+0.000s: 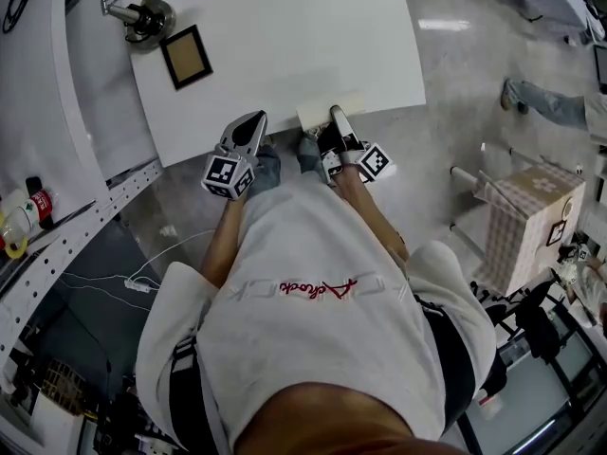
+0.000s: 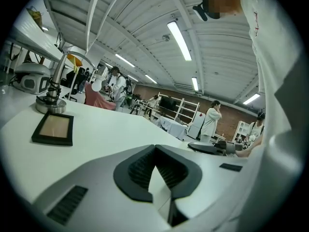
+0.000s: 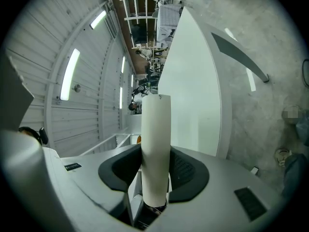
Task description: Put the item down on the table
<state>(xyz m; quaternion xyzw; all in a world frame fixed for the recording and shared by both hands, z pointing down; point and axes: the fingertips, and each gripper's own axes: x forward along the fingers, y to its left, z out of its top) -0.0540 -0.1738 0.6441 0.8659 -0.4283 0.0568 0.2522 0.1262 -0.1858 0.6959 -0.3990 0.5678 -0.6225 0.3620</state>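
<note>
Clamping cream item (image 3: 155,129), right gripper (image 3: 155,174) jaws

— What's sitting on the white table (image 1: 285,27)?
— A flat dark frame (image 1: 186,56) with a tan centre, close to the left edge
— And beyond it?
— A round metal base (image 1: 150,15) carrying an upright rod, just beside the frame, toward the far left corner

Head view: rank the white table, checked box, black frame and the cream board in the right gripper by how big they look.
1. white table
2. checked box
3. black frame and cream board: these two look about alike, so I leave them unranked against each other.
</note>
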